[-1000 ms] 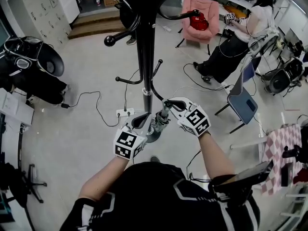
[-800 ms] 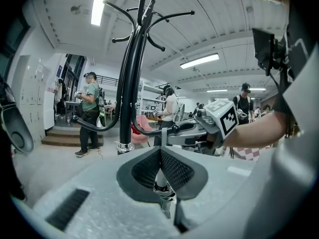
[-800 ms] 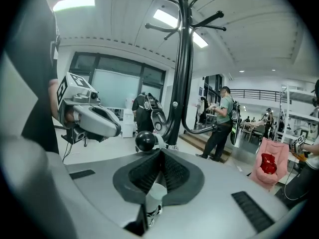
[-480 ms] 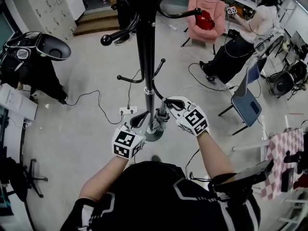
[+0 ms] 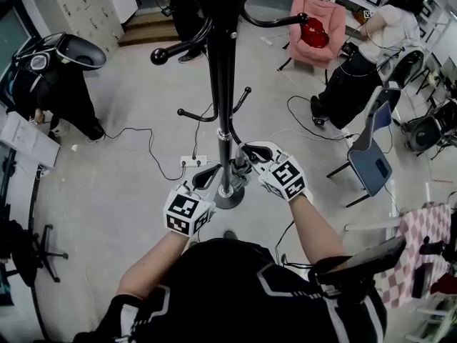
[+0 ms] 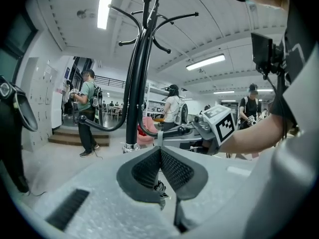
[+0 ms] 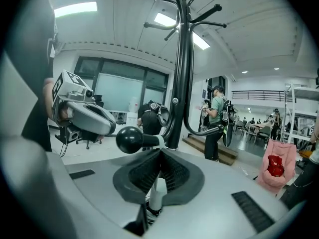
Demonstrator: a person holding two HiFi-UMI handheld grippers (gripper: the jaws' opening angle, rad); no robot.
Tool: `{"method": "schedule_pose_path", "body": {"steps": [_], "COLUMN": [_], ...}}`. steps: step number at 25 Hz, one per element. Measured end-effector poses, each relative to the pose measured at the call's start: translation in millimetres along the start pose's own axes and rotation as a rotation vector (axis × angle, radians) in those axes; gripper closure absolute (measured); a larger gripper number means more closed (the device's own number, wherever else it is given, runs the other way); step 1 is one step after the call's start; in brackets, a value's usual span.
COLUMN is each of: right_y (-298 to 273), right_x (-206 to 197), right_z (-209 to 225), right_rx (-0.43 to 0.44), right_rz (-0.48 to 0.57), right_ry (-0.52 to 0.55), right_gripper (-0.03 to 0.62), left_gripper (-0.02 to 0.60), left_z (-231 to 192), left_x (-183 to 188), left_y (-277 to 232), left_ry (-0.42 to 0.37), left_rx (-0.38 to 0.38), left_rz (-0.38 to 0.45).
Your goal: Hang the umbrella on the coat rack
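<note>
1. Workshop floor [image 5: 121, 191], people scattered far off.
2. Right tool [image 7: 159, 154] is clamped on the umbrella [image 7: 156, 195], steadying it near the pole.
3. Left tool [image 6: 159, 151] pinches the strap [image 6: 159, 138], apparently to seat it over the coat rack [image 5: 223, 84]'s low hook [image 7: 130, 139].

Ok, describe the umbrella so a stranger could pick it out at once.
Start at the tall black coat rack standing in the middle of the room and follow its pole down toward the base. Beside the pole, the umbrella is a short folded grey bundle clamped in the right tongs, unlike the white power strip lying on the floor.
</note>
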State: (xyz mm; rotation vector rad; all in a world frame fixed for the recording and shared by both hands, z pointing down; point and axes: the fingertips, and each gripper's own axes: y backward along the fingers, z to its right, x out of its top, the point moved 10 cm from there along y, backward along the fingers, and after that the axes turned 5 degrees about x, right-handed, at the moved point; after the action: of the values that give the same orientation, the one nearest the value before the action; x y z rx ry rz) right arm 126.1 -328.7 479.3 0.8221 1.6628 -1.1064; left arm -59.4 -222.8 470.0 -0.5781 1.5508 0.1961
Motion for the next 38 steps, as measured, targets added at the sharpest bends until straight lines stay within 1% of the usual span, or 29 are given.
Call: {"method": "schedule_pose_path", "body": {"steps": [5,12,18,21,27,38], "right_y": [-4.4,-9.6,-11.0,-8.8,-8.1,10.9], "right_x": [-3.1,-5.6,-6.7,-8.5,-9.4,-18.4], "right_z": [1.6,1.3,-0.6,-5.0,-17.8,-42.5], "right_rx": [0.001,-0.01,-0.042,-0.087,-0.183,-0.33], "right_rz": [0.011,0.032,0.064,0.077,0.089,0.039], "right_ry": [-0.021,-0.051,-0.1,-0.109,-0.178,-0.238], "right_gripper": [0.586,0.586,0.585,0.585,0.583,0.583], "left_gripper": [0.572,0.572,0.572,0.572,0.572,0.572], "left_z": [-0.2,1.3,-2.3,-4.4,-20.9,-40.2], "left_x": [-3.2,-3.4,-1.3,-3.1,-1.9,0.6], "left_y": [2.2,6.7,11.8,16.3,32.4,47.2], "left_ry": [0.023,0.035,0.045,0.05,0.04,0.037], "left_rx": [0.038,0.075,0.098,0.103,0.085,0.001], "left_rz": [0.001,0.01,0.022,0.022,0.029,0.032]}}
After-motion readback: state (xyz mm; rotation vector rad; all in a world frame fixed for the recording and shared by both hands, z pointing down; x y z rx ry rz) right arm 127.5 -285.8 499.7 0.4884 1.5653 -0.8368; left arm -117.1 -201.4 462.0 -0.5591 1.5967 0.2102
